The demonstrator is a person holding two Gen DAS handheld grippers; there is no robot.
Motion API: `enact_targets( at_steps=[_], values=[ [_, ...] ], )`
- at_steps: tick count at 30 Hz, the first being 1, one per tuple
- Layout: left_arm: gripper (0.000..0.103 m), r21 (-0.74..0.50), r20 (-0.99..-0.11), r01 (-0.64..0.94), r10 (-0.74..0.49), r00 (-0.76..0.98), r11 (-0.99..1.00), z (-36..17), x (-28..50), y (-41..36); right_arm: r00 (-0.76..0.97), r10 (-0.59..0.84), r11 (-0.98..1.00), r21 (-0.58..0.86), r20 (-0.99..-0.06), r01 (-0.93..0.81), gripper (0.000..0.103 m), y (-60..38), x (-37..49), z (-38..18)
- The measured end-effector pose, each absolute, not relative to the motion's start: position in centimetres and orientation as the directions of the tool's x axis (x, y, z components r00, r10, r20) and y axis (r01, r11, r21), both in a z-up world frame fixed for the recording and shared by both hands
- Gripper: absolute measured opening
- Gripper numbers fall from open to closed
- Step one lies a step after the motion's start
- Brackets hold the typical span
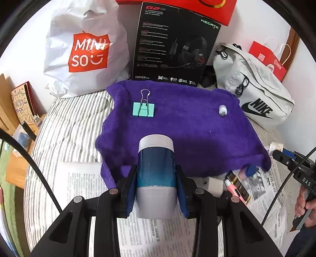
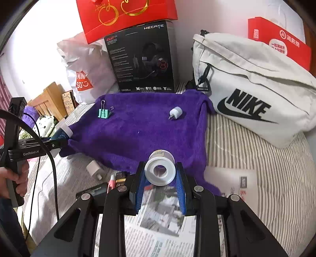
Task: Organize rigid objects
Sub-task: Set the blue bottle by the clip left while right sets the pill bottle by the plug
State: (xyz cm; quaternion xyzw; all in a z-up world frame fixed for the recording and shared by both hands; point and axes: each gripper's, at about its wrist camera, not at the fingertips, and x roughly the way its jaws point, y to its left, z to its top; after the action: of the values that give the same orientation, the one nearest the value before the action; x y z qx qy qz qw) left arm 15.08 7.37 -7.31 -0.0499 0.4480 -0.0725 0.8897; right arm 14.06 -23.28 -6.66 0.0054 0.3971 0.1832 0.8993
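Observation:
My left gripper is shut on a blue bottle with white ends, held over the near edge of the purple towel. My right gripper is shut on a white tape roll above the towel's near edge. On the towel lie a mint binder clip, also in the right wrist view, and a small white plug adapter, also in the right wrist view. The left gripper with the bottle shows at the left in the right wrist view.
A white charger, a pink marker and dark items lie on newspaper by the towel's near edge. Behind stand a Miniso bag, black headset box, Nike bag and red bags. Striped bedding lies underneath.

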Motion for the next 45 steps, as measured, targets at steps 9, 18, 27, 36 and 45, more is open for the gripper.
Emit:
enact_targets(
  at_steps=[9, 18, 27, 36, 45],
  values=[
    [0.034, -0.195, -0.794, 0.053, -0.189, 0.577, 0.979, -8.2, 18.2, 8.2, 0.633, 0.313, 0.938, 0.123, -0.708, -0.325, 0.029, -22.8, 17.9, -6.5],
    [0.034, -0.199, -0.801, 0.055, -0.195, 0.565, 0.978, -8.9, 20.5, 7.9, 0.624, 0.278, 0.943, 0.083, -0.731, -0.323, 0.029, -21.7, 22.7, -8.8],
    [0.034, -0.188, -0.811, 0.059, -0.189, 0.553, 0.980, -9.4, 22.2, 8.1, 0.633, 0.209, 0.952, 0.006, -0.746, -0.307, 0.029, -20.3, 26.8, -10.8],
    [0.034, -0.193, -0.821, 0.058, -0.193, 0.537, 0.980, -10.2, 23.5, 8.0, 0.599, 0.205, 0.944, -0.006, -0.774, -0.330, 0.029, -19.8, 27.5, -12.0],
    [0.034, -0.185, -0.830, 0.055, -0.185, 0.525, 0.981, -11.0, 24.3, 8.0, 0.574, 0.208, 0.937, -0.006, -0.792, -0.349, 0.029, -19.7, 26.9, -12.6]
  ],
)
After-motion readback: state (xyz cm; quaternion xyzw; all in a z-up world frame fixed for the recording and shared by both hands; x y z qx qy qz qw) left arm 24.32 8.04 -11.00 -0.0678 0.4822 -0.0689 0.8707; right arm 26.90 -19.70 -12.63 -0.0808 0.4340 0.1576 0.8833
